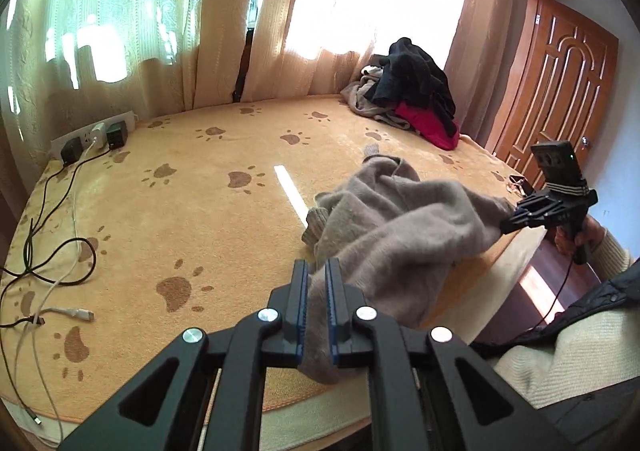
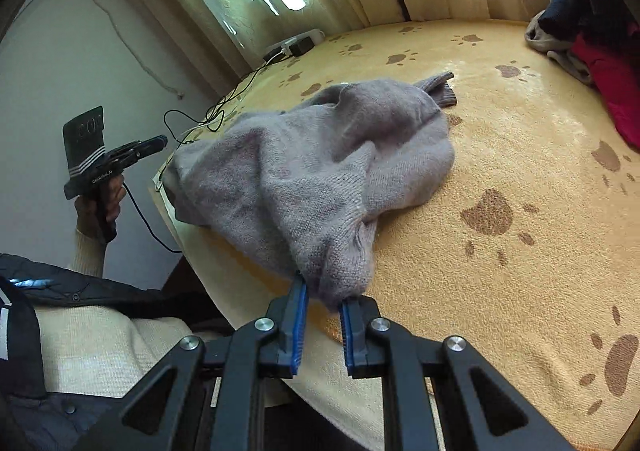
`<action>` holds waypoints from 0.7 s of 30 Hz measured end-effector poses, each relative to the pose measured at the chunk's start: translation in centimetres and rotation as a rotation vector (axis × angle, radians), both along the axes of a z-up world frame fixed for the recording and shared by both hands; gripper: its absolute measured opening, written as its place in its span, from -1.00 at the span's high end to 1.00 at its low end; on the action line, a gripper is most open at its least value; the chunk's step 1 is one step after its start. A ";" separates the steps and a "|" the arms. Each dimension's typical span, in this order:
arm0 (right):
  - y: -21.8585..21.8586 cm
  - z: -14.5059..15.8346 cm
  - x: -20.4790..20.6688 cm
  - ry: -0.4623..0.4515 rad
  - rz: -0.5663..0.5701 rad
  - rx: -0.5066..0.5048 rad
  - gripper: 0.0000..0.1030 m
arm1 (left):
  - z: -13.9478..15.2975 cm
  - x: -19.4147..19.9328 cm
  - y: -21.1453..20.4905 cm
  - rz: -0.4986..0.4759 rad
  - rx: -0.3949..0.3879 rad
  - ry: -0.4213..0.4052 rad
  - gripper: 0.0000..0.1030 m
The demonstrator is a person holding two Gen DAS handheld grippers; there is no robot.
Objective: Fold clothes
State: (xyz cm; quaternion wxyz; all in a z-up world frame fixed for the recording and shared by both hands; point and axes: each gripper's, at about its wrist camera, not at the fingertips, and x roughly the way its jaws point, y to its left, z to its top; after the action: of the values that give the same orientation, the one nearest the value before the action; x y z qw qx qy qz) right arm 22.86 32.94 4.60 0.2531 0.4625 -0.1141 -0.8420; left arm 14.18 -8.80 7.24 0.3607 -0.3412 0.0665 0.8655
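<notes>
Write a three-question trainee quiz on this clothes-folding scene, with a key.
1. True or false: both grippers' jaws clamp the fuzzy grey knitted sweater.
2. What pattern covers the tan bed blanket?
3. The pile of unfolded clothes has which on top? A) black garment B) white towel C) blue jeans

Key: 1 true: left gripper and right gripper each pinch an edge. 2 brown paw prints. 3 A.

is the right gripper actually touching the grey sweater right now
Touching. In the right wrist view the right gripper has its blue fingers pinching a bunched edge of the grey sweater.
</notes>
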 end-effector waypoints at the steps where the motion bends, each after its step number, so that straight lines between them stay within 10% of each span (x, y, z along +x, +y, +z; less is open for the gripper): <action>1: 0.5 0.2 0.0 0.006 -0.022 -0.004 0.67 | 0.1 -0.4 0.2 0.012 0.005 -0.006 0.75; 5: 1.7 1.6 -1.5 0.054 -0.103 -0.014 0.32 | -0.7 -2.8 1.6 0.056 0.020 -0.076 0.30; 7: 2.2 2.5 -2.2 0.086 -0.136 -0.017 -0.37 | -1.7 -4.1 2.3 0.062 0.049 -0.139 0.20; 12: 3.2 4.6 -2.5 0.158 -0.193 -0.039 -0.47 | -4.8 -4.7 4.2 0.018 0.011 -0.247 0.17; 21: -0.5 3.5 -10.0 0.082 -0.181 0.025 -0.50 | -5.5 1.3 8.2 -0.191 -0.203 -0.113 -0.01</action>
State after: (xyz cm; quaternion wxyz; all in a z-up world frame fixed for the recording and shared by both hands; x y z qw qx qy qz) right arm 12.83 32.46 8.14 0.1747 0.4183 -0.1345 -0.8811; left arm 15.46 -0.58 1.75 0.4082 -0.4162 0.1655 0.7955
